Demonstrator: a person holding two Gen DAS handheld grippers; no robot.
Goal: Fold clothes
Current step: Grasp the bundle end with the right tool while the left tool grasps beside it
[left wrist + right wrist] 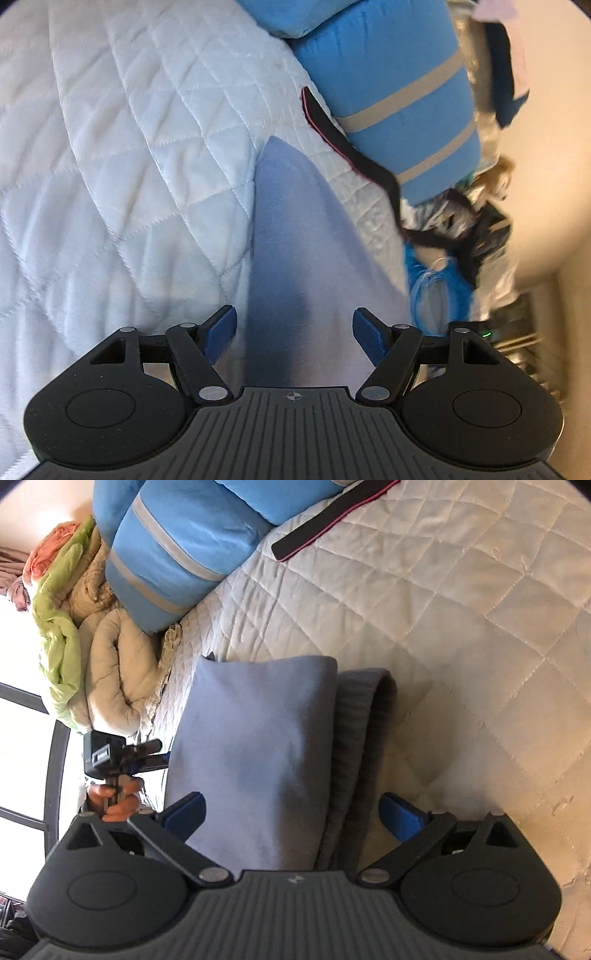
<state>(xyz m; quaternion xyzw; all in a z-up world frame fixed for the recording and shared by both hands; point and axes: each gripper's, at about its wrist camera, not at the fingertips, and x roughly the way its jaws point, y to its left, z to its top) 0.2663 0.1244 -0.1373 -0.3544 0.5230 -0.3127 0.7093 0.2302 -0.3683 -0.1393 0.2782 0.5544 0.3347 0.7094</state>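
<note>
A folded grey-blue garment (255, 753) lies on a white quilted bedspread (443, 627), and the right gripper (291, 812) hangs over it with its blue fingers spread wide, grasping nothing. Only the right wrist view shows the garment's ribbed edge (354, 746), the left gripper (147, 755) at the garment's side, and a window beyond rolled beige and green bedding (107, 672). The left wrist view shows the left gripper's own fingers parted over the cloth, with a blue striped bundle (399, 92) and a dark strap (332, 133) ahead.
</note>
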